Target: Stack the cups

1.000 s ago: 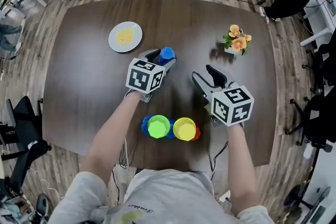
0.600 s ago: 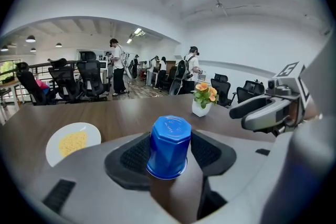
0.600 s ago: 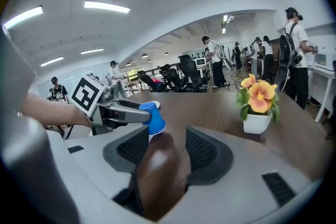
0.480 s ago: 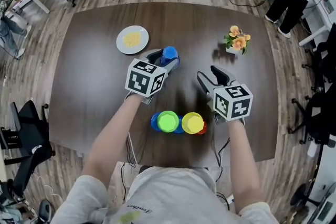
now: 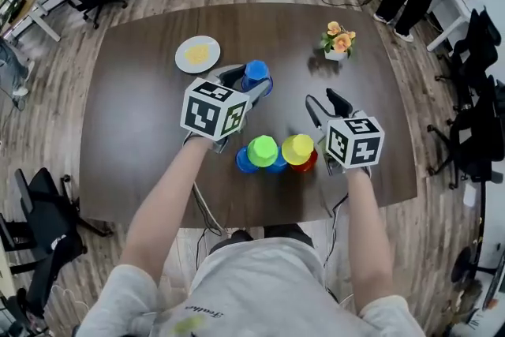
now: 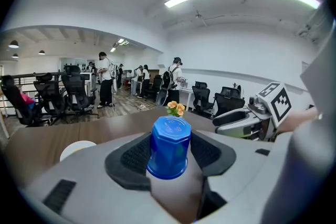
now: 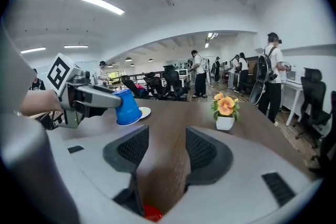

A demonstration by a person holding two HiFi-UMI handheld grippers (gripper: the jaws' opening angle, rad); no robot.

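Note:
My left gripper [image 5: 251, 83] is shut on an upside-down blue cup [image 5: 256, 75], which it holds above the dark table [image 5: 134, 122]; its jaws have just been closing on that cup. In the left gripper view the blue cup [image 6: 169, 147] sits squeezed between the two pads. A green cup [image 5: 262, 150] rests over another blue cup [image 5: 245, 162] near the table's front edge, and a yellow cup [image 5: 297, 148] rests over a red cup [image 5: 307, 163] beside it. My right gripper [image 5: 324, 102] is open and empty, just right of the yellow cup. The red cup [image 7: 152, 212] peeks out below its jaws.
A white plate with yellow food [image 5: 197, 54] lies at the back left of the table. A small pot of orange flowers [image 5: 337, 39] stands at the back right. Office chairs [image 5: 47, 233] ring the table, and people stand in the room behind.
The left gripper has risen off the table with the blue cup in it. The right gripper has drifted toward the yellow and red cups.

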